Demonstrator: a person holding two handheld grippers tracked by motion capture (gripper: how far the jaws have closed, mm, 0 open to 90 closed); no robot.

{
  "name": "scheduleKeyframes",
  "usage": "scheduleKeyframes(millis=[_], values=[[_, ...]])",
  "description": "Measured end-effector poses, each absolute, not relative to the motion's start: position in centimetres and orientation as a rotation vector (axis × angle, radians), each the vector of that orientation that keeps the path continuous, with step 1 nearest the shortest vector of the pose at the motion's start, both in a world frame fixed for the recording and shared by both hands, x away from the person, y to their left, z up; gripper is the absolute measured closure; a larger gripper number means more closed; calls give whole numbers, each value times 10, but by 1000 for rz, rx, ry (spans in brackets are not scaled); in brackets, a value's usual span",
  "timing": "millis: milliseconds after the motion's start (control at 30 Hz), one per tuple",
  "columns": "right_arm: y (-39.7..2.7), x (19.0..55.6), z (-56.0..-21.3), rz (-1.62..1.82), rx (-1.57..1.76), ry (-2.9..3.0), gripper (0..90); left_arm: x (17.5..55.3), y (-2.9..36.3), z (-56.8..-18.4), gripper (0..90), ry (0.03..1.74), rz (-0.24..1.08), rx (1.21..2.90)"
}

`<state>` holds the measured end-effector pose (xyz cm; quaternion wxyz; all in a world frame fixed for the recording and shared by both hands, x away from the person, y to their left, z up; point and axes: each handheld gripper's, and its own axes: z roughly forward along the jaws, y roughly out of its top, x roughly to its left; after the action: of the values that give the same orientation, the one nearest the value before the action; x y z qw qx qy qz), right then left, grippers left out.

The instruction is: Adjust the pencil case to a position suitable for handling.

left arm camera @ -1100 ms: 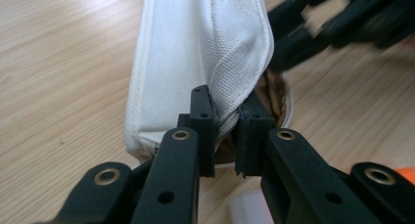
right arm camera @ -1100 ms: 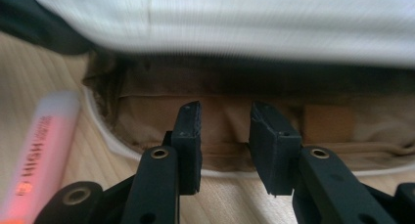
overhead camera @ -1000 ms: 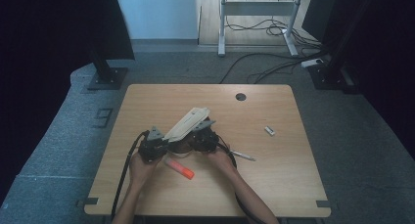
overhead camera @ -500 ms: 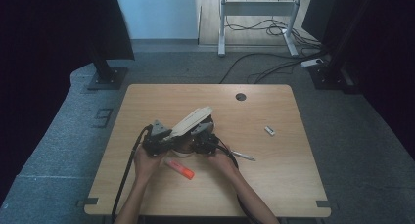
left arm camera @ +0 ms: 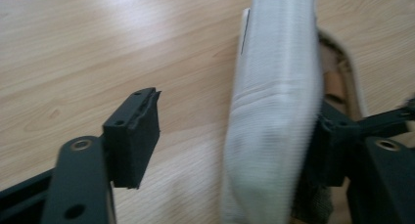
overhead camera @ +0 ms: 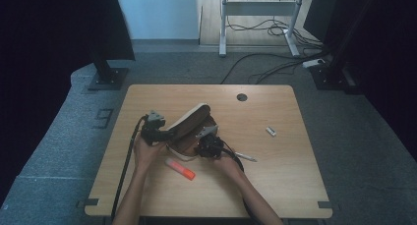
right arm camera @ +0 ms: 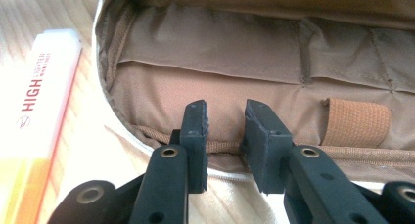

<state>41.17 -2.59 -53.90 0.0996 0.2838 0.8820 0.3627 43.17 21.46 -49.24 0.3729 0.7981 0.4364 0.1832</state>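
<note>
Wooden table (overhead camera: 147, 195) under a high camera: an open pencil case (overhead camera: 189, 124) lies mid-table between my two tongs, an orange highlighter (overhead camera: 180, 168) just beside it. My left tongs (left arm camera: 225, 145) have just been opening; the case's raised lid (left arm camera: 274, 111) stands between the spread jaws. My right tongs (right arm camera: 226, 136) hang slightly parted over the case's zipper edge (right arm camera: 220, 146), pinching nothing.

The pencil case's lid (left arm camera: 274, 111) is blurred, and the highlighter (right arm camera: 34, 116) is cut off.
</note>
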Motion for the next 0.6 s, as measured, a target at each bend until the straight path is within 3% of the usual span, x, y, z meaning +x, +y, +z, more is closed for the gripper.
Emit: scheduleKeyframes(millis=[267, 467, 533, 567, 600], values=[[-33, 407, -541, 1123, 845, 2607, 700, 442, 215, -516, 161, 1134, 324, 2111], [-33, 405, -541, 1124, 847, 2595, 689, 443, 218, -540, 139, 1122, 195, 2050], [-33, 406, -540, 1133, 850, 2606, 648, 442, 217, -544, 138, 1111, 196, 2043], [-34, 406, -538, 1124, 842, 2591, 543, 439, 214, -543, 140, 1088, 242, 2066], [-34, 406, -538, 1124, 842, 2591, 543, 439, 214, -543, 140, 1088, 242, 2066]])
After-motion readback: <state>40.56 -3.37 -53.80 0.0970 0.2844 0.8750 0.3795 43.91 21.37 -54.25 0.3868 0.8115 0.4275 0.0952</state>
